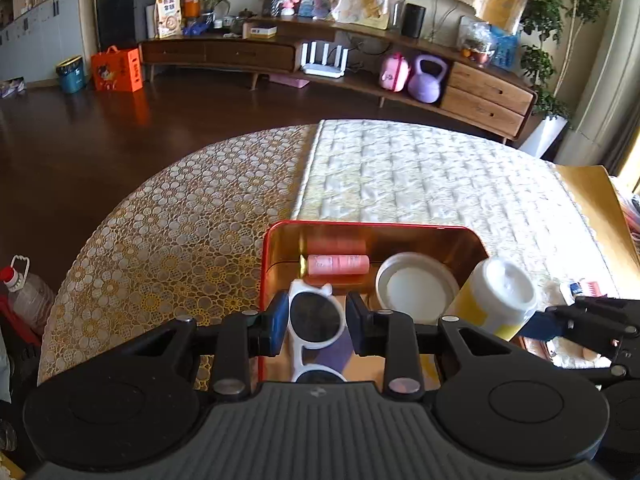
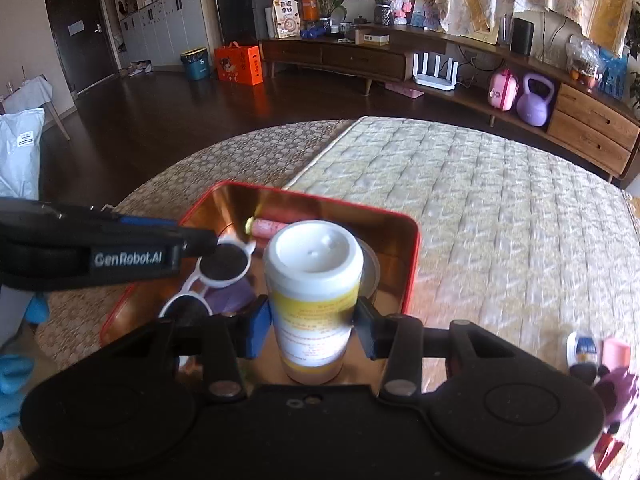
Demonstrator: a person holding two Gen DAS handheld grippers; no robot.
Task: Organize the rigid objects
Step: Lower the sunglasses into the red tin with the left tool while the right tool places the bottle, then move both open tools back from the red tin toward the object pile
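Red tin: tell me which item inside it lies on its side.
The pink tube by the red tin's far wall; it lies flat, unlike the round white lid.

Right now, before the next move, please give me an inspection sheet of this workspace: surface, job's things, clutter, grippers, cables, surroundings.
Surface: round table under a lace cloth, quilted runner across it.
Job's things: open red tin holding a pink tube, a round lid and sunglasses; bottle over the tin.
Clutter: small items at the table edge, blurred.
Grippers: left hand-held gripper around one sunglasses lens, contact unclear; right hand-held gripper shut on the bottle.
Cables: wires near the white router.
Surroundings: wooden sideboard, purple kettlebell, orange box, plants.
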